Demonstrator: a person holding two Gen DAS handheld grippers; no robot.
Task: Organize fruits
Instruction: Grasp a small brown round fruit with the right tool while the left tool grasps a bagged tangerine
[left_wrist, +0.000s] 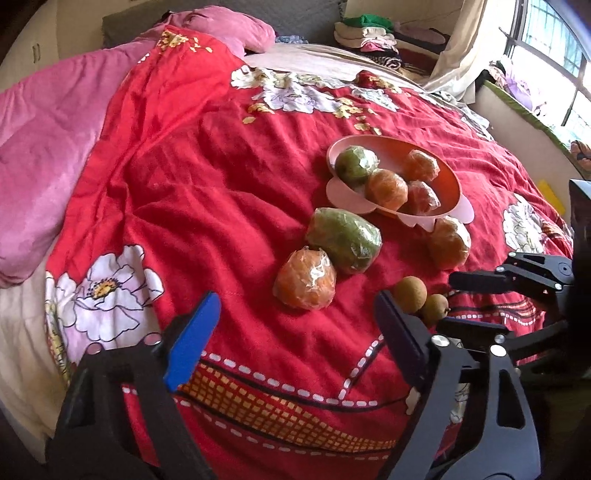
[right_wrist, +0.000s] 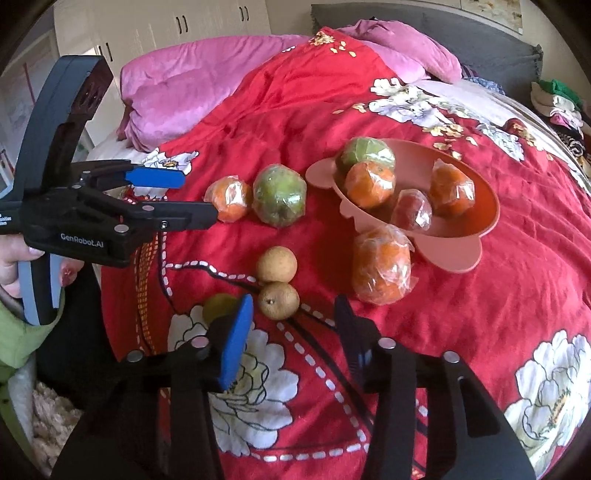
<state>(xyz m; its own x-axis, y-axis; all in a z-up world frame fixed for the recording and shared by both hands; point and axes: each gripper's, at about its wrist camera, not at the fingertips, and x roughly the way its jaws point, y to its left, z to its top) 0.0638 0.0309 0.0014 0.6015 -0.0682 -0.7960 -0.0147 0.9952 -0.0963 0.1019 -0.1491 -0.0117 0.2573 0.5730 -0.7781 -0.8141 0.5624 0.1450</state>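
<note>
Hovering with jaws spread and empty, the right gripper (right_wrist: 291, 332) is lining up on the nearer longan (right_wrist: 278, 300) at frame centre, needing a descent before carrying to the pink bowl (right_wrist: 458, 254) upper right.

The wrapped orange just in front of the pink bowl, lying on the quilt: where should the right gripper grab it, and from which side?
Grip the wrapped orange across its round middle, coming down from above on the near side. The pink bowl rim sits right behind it, so keep the right gripper fingers to its left and right flanks, which look clear. Squeeze the fruit body, not the loose plastic twist.
</note>
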